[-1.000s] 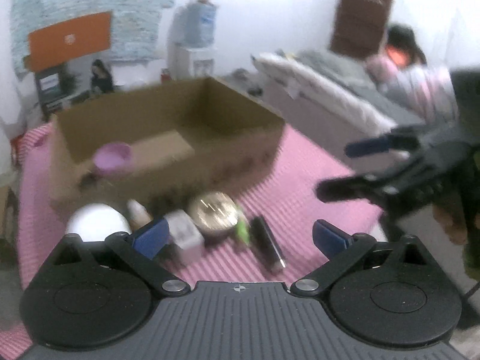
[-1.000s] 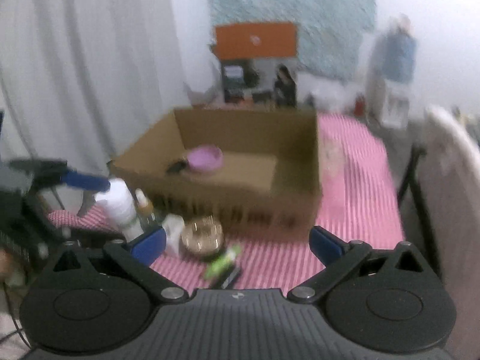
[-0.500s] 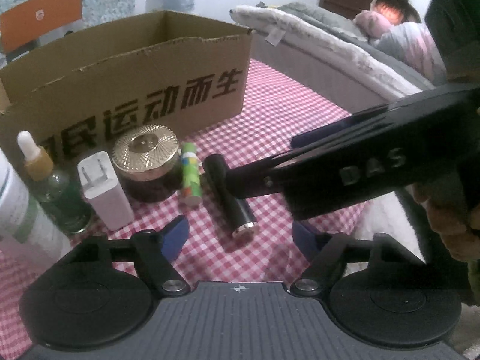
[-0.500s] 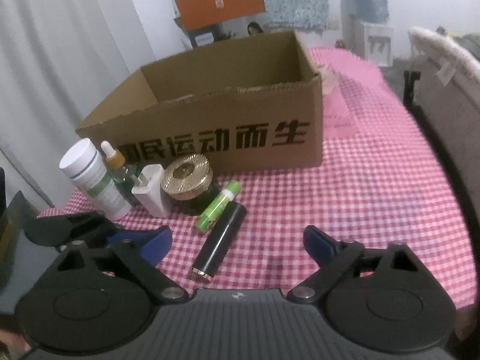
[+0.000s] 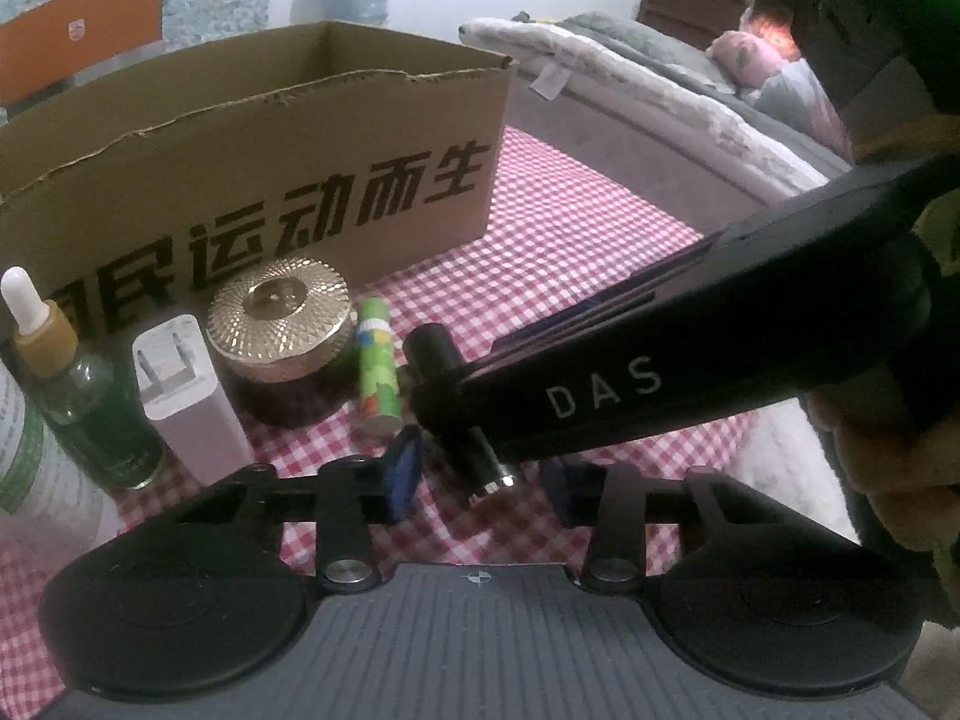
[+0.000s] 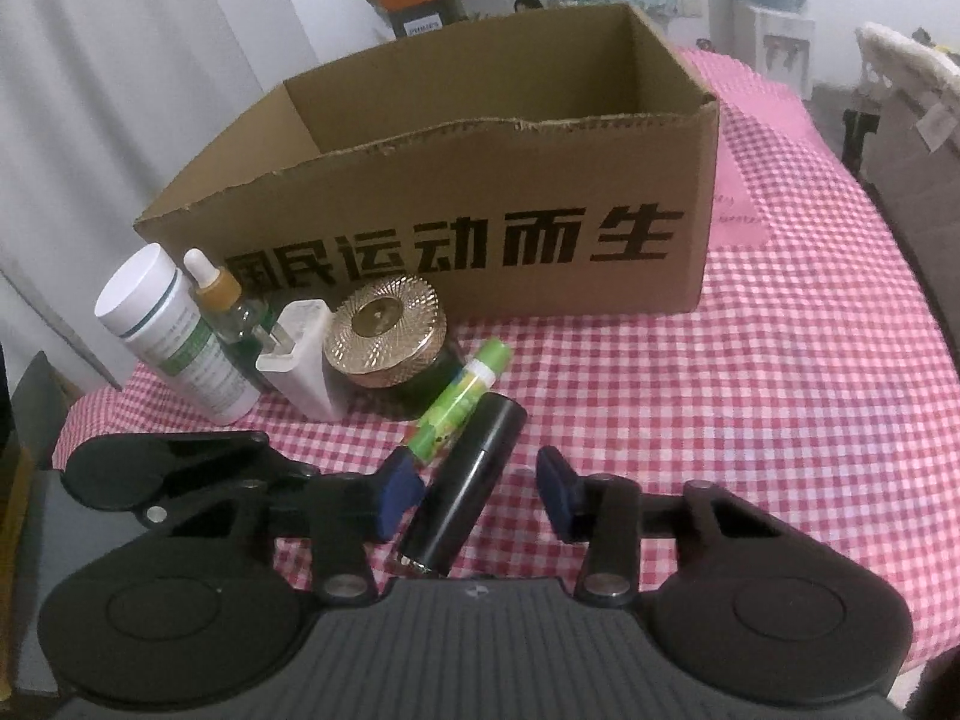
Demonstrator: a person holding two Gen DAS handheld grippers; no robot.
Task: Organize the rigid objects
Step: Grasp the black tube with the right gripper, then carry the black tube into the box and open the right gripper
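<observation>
Checkered cloth (image 6: 720, 396): black tube (image 6: 465, 483) between fingers (image 6: 555, 489)

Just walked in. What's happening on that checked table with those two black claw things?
A person holds a two-finger gripper in each hand. The left gripper and the right gripper have both just been closing around the same black tube, which lies on the checked cloth. The tube sits between each pair of jaws, but neither pair presses it yet. A green stick, a gold-lidded jar and a white bottle stand beside it, in front of the open cardboard box.
</observation>
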